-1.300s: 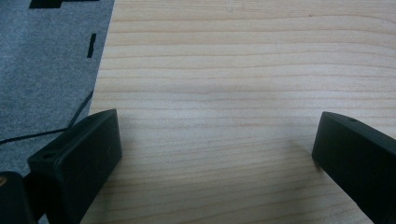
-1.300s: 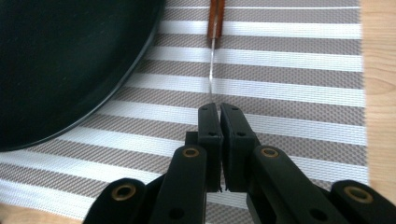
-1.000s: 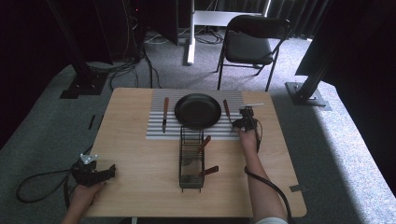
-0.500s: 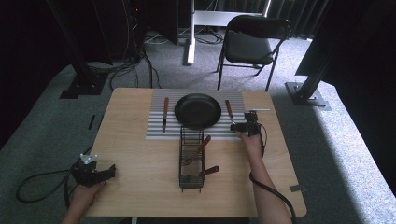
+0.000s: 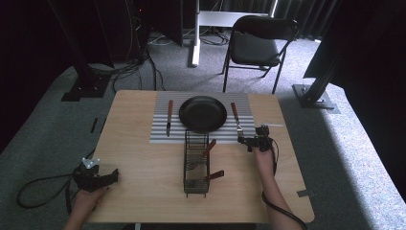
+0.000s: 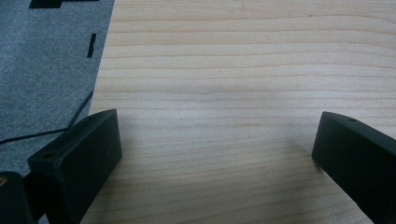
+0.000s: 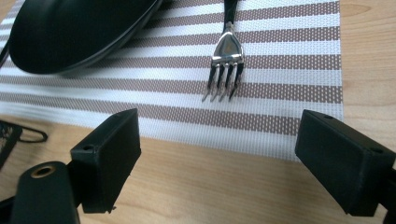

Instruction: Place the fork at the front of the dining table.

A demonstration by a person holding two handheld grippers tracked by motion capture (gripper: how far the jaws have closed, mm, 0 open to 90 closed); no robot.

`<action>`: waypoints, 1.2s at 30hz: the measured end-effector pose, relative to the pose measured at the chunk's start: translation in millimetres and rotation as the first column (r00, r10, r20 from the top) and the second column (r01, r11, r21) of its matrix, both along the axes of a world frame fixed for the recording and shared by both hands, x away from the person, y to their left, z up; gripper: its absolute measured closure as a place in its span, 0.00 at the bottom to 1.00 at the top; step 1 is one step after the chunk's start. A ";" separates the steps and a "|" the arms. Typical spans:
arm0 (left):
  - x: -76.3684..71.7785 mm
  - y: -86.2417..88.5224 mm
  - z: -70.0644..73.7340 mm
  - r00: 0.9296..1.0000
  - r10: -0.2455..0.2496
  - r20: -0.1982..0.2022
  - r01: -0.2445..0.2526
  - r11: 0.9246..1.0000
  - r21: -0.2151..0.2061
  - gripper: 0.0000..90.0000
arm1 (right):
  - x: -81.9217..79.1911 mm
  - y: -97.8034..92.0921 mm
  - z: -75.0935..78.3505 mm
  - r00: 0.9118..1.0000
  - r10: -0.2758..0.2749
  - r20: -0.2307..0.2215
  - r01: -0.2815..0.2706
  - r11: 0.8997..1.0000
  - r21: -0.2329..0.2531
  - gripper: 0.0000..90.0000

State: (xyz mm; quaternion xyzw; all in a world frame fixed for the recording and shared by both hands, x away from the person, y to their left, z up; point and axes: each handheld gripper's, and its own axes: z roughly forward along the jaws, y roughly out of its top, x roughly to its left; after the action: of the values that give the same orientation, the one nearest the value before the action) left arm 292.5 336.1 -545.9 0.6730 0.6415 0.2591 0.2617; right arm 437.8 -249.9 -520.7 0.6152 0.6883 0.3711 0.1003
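Nearest the person, the left hand-held gripper [image 5: 112, 176] rests at the bench [image 5: 143, 158] corner, jaws spread wide over bare wood. Farther in, the right hand-held gripper [image 5: 242, 141] hangs released, jaws apart and holding nothing, just short of the striped placemat [image 5: 160, 134] edge. Beyond it the fork [image 7: 225, 60] lies on the placemat, tines toward the gripper, beside the black pan [image 5: 203, 113].
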 end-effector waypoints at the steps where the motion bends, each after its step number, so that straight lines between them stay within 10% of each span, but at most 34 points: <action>1: 0.0 0.0 0.0 1.000 0.000 0.000 0.000 1.000 0.000 0.01 | -1.7 0.0 -0.7 1.000 0.003 0.008 -0.003 1.000 -0.005 0.15; 13: 0.0 0.0 0.0 1.000 0.000 0.000 0.000 1.000 0.000 0.01 | -35.2 1.1 -7.2 0.992 0.030 0.119 -0.018 0.995 -0.101 0.14; 36: 0.0 0.0 0.1 1.000 0.000 0.000 0.000 1.000 0.000 0.01 | -91.9 -31.2 -16.9 0.985 0.018 0.173 0.016 0.981 -0.192 0.14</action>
State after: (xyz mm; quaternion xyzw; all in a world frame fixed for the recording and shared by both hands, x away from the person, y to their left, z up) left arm 292.5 336.1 -545.8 0.6731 0.6414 0.2590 0.2616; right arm 345.9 -281.1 -537.6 0.5676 0.7099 0.3548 0.2190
